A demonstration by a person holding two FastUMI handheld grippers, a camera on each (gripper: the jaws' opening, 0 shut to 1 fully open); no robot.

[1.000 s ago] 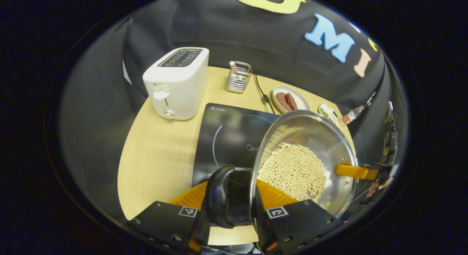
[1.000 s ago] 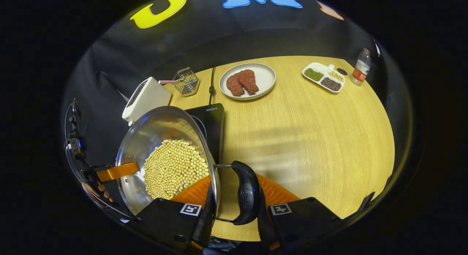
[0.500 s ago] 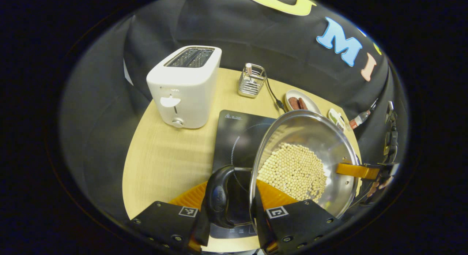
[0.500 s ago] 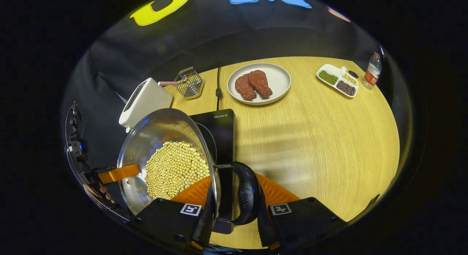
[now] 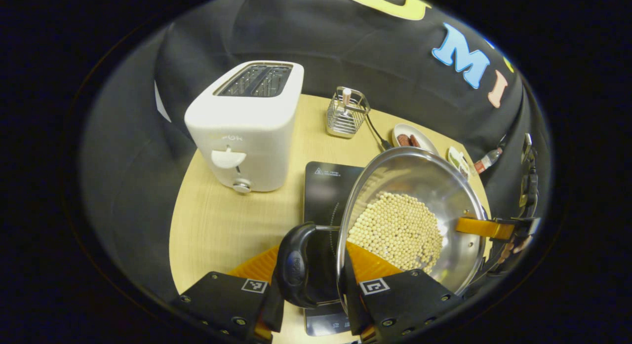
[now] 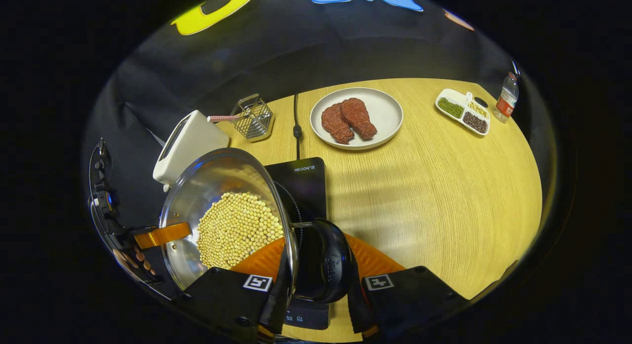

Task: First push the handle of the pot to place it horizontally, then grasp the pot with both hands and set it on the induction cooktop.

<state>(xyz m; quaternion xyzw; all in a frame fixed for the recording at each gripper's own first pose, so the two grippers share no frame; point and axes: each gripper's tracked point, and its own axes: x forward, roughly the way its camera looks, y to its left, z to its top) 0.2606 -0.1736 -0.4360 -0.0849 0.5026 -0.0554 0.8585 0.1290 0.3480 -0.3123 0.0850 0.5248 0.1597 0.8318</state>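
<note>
Carrying the pot (image 5: 410, 210), full of pale beans (image 5: 397, 230), above the cooktop (image 5: 326, 186), not yet set down. Left gripper (image 5: 316, 297) clamping one black handle (image 5: 294, 262), right gripper (image 6: 316, 297) clamping the opposite handle (image 6: 333, 265). Likely handling heavy, rigid, slick steel; keeping level to avoid spilling.
</note>
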